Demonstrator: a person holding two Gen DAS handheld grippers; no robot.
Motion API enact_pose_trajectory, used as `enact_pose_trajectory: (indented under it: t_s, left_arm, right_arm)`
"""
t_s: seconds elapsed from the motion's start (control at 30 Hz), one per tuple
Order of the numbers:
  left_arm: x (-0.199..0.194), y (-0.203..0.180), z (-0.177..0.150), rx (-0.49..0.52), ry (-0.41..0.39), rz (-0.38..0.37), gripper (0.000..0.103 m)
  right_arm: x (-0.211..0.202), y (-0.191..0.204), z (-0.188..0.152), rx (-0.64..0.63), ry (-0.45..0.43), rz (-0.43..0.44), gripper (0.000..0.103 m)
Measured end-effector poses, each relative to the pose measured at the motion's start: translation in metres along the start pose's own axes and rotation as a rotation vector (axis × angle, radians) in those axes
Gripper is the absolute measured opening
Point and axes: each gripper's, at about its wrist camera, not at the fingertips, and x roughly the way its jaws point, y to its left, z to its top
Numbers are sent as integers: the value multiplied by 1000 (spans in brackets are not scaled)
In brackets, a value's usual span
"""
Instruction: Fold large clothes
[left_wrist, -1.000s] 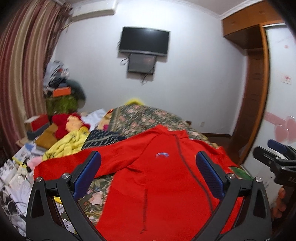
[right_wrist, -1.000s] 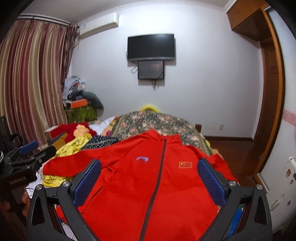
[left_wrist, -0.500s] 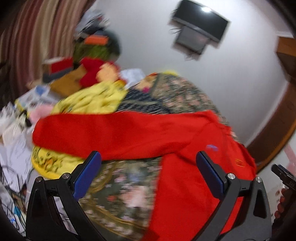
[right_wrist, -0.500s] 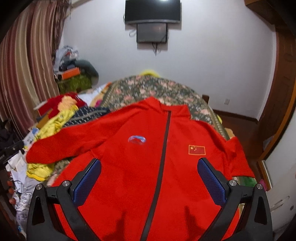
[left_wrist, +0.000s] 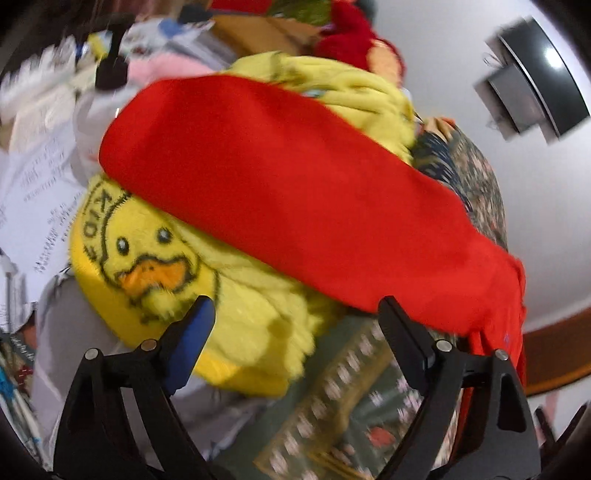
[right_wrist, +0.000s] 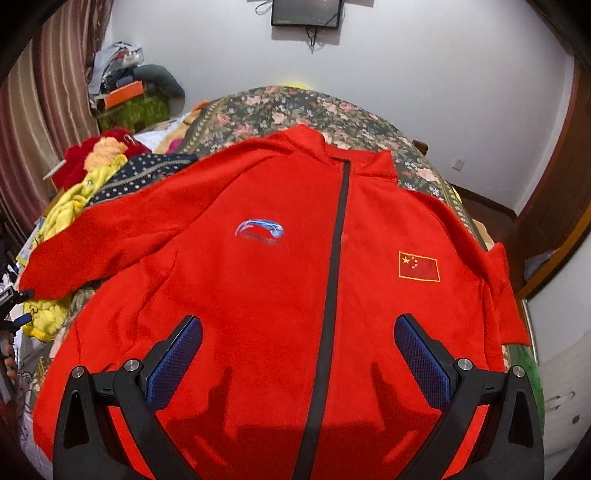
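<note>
Two open grippers are poised over a red zip-front jacket (right_wrist: 280, 280) spread front-up on a floral bedspread (right_wrist: 280, 107), and the fold is judged not yet begun. The left gripper (left_wrist: 295, 325), fingers parted and empty, is aimed at the jacket's sleeve (left_wrist: 295, 192), which is draped over a yellow duck-print plush blanket (left_wrist: 155, 266) at the bed's edge. The greatest risk is judged to lie there: should the fingers be shut too deep, the fluffy blanket could be caught along with the sleeve and dragged onto the jacket, spoiling the fold. The left view is blurred, so the gap between fingertips and cloth cannot be told. A second hazard is posed by the clutter seen toward ten o'clock in the right view, where a navy dotted garment (right_wrist: 144, 173) lies partly under the sleeve and could be pulled askew.

The right gripper (right_wrist: 299, 350), likewise spread and holding nothing, is held above the jacket's lower front, its shadow cast on the cloth. The jacket appears soft and fleece-like, with a dark zip (right_wrist: 336, 258) run from collar to hem, a blue-and-red logo (right_wrist: 260, 232) at eleven o'clock of centre and a flag patch (right_wrist: 419, 266) at two o'clock. Its far sleeve is hung over the bed's edge at three o'clock.
</note>
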Motion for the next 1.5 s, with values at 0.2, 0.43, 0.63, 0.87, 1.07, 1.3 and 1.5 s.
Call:
enact_pose_trajectory:
  t_s: [0.2, 0.43, 0.63, 0.87, 1.07, 1.3, 1.5]
  left_arm:
    - [20, 24, 27, -97, -37, -47, 73]
    - [27, 22, 43, -67, -28, 32, 48]
    - [0, 11, 29, 34, -45, 128, 16]
    - [-42, -53, 38, 282, -200, 258, 4]
    - [-84, -148, 52, 465, -354, 226, 3]
    - [-119, -323, 52, 645, -506, -57, 3]
    - [-105, -457, -19, 822, -432, -316, 3]
  right_arm:
    - [2, 4, 1, -17, 6, -23, 103]
    - [-8, 5, 2, -33, -5, -31, 103]
    - [-26, 1, 1, -38, -43, -31, 103]
    - [-44, -8, -4, -22, -73, -18, 103]
    - [-62, -29, -4, 20, -118, -4, 103]
    - [-78, -63, -6, 84, -171, -7, 103]
    - [-90, -102, -5, 147, -207, 8, 103]
